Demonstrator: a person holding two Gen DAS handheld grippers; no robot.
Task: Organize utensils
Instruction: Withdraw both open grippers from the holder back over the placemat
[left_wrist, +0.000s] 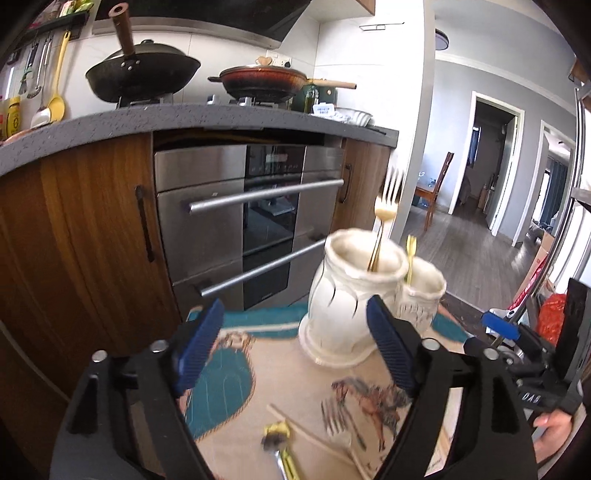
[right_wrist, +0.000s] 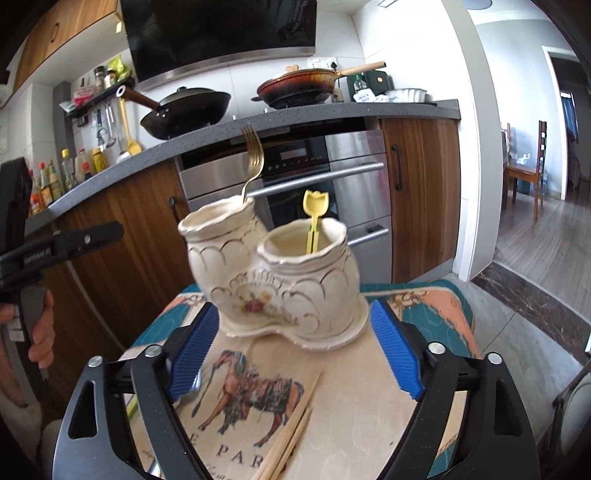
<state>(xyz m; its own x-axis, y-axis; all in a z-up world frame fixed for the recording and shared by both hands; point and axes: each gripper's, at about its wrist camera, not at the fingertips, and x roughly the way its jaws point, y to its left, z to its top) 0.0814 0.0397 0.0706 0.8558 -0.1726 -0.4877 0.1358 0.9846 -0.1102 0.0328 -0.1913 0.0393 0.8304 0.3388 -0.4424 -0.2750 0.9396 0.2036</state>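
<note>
A cream ceramic holder (right_wrist: 288, 291) with two joined cups stands on a horse-print mat (right_wrist: 354, 387). A gold fork (right_wrist: 253, 155) leans in its taller cup and a yellow tulip-topped utensil (right_wrist: 314, 206) stands in the other. My right gripper (right_wrist: 293, 314) is open just in front of the holder's base, with nothing between its blue pads. A pair of wooden chopsticks (right_wrist: 291, 432) lies below it. My left gripper (left_wrist: 295, 310) is also open and empty, to the left of the holder (left_wrist: 347, 295). Under it lie a silver fork (left_wrist: 338, 424), a yellow-handled utensil (left_wrist: 280, 443) and a chopstick (left_wrist: 317, 439).
Behind the small table runs a grey kitchen counter (left_wrist: 147, 122) with two pans on the hob, wooden cabinets and a steel oven (left_wrist: 251, 221) below. A doorway to a wood-floored room (right_wrist: 546, 229) opens on the right. A hand (right_wrist: 40, 332) holds the left gripper.
</note>
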